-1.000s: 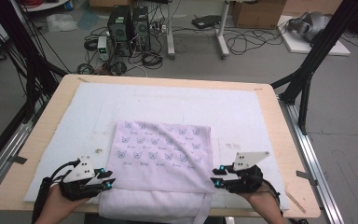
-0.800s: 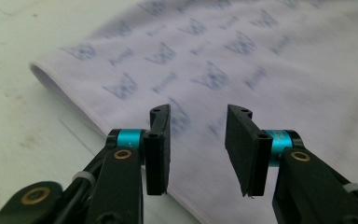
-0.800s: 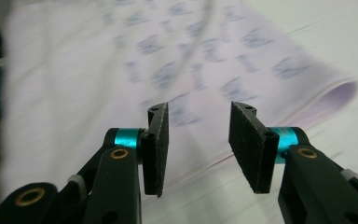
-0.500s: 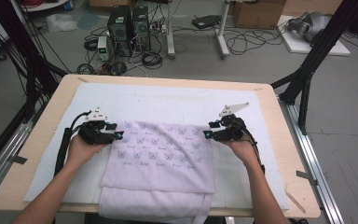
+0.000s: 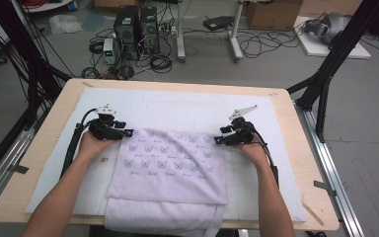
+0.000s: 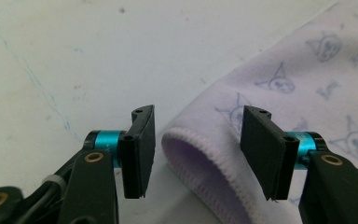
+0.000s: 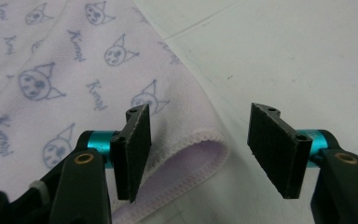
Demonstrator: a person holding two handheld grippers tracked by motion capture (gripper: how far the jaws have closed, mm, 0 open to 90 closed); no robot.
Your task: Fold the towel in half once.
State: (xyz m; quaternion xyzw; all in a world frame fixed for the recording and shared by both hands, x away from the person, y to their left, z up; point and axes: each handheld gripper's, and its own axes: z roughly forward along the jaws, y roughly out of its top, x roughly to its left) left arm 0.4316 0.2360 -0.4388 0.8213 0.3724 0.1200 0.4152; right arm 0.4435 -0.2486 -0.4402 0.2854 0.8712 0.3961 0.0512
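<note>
High view, towel: a lilac printed towel (image 5: 170, 168) lies on the white mat (image 5: 177, 106) that covers the wooden worktop (image 5: 301, 148). It is folded over itself, and its near edge hangs past the worktop's front.
High view, left tool: the left tool (image 5: 128, 132) sits at the towel's far left corner, held in the person's left hand (image 5: 94, 143).
High view, right tool: the right tool (image 5: 218, 140) sits at the far right corner, in the right hand (image 5: 252, 149). From this height I cannot be sure whether either tool touches the cloth.
Left gripper view: the left tool (image 6: 196, 144) stands with its jaws apart, having just been opening. The rounded, stitched corner of the towel (image 6: 205, 163) lies between them, and neither pad presses on it. The mat (image 6: 74, 56) is bare beyond.
Right gripper view: the right tool (image 7: 198, 149) has also just been opening, and its jaws stand wide. The folded corner of the towel (image 7: 186, 168) lies loose between them, close to the left pad, while the right pad is over bare mat (image 7: 284, 51).
</note>
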